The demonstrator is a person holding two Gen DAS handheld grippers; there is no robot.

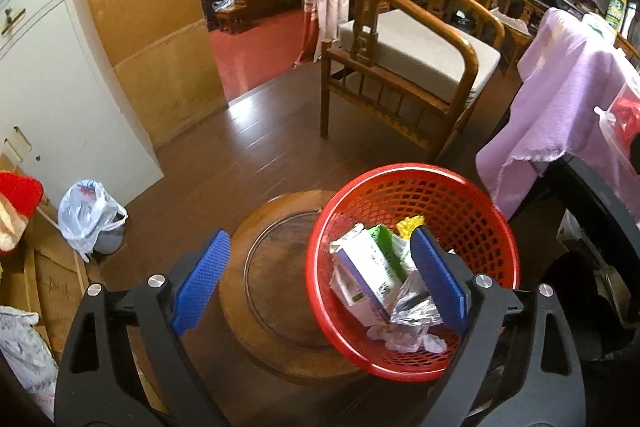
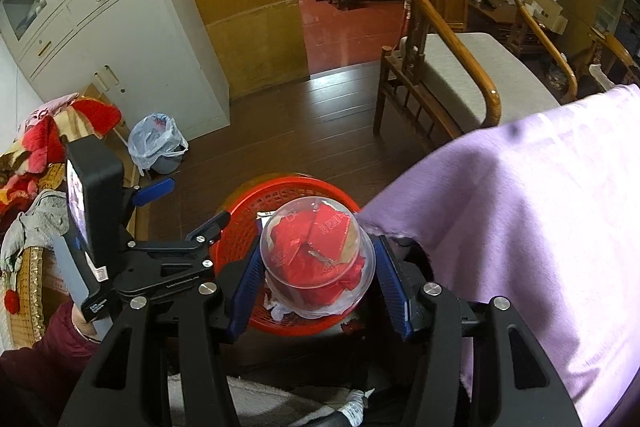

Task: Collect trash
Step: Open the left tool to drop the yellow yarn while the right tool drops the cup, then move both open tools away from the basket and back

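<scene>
A red mesh basket [image 1: 460,195] stands on a round wooden stool [image 1: 276,291] and holds trash: a white and green carton [image 1: 370,269], crumpled foil [image 1: 412,309] and tissue. My left gripper [image 1: 320,283] is open and empty, its right finger over the basket. My right gripper [image 2: 320,287] is shut on a clear plastic cup [image 2: 318,255] stuffed with red wrappers, held just above the basket [image 2: 240,215]. The left gripper [image 2: 180,203] shows at the left of the right wrist view.
A wooden armchair [image 1: 416,63] with a grey cushion stands behind the stool. A purple cloth [image 2: 520,227] covers a table at the right. A white cabinet [image 1: 52,75] and a bin with a plastic bag [image 1: 90,215] stand at the left.
</scene>
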